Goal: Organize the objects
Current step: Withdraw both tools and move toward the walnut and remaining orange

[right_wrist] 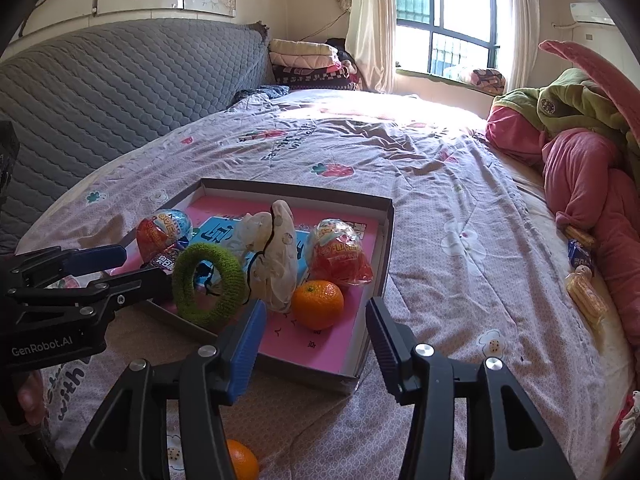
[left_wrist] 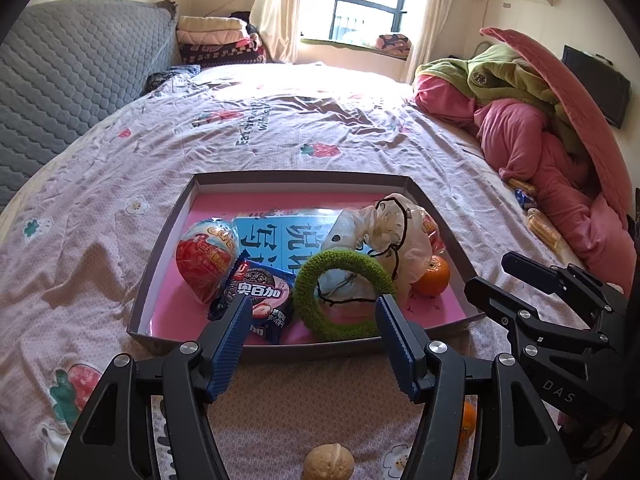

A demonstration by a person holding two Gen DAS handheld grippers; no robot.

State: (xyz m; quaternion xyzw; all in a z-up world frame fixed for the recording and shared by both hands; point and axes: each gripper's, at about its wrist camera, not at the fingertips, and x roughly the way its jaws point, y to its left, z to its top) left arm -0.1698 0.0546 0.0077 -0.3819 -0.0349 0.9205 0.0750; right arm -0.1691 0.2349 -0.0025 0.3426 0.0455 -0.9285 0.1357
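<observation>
Where box rim [left_wrist: 304, 178] ends, open bedspread [left_wrist: 280, 128].

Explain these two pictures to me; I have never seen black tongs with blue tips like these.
A person holds one hand-held gripper in each hand; each carries a camera looking along its fingers. One picture comes from the left gripper, the other from the right gripper. Both stand open and hold nothing. On the bed lies a shallow box with a green knitted ring, a tangerine, snack packets and a plastic bag. A walnut and another orange lie outside.
</observation>
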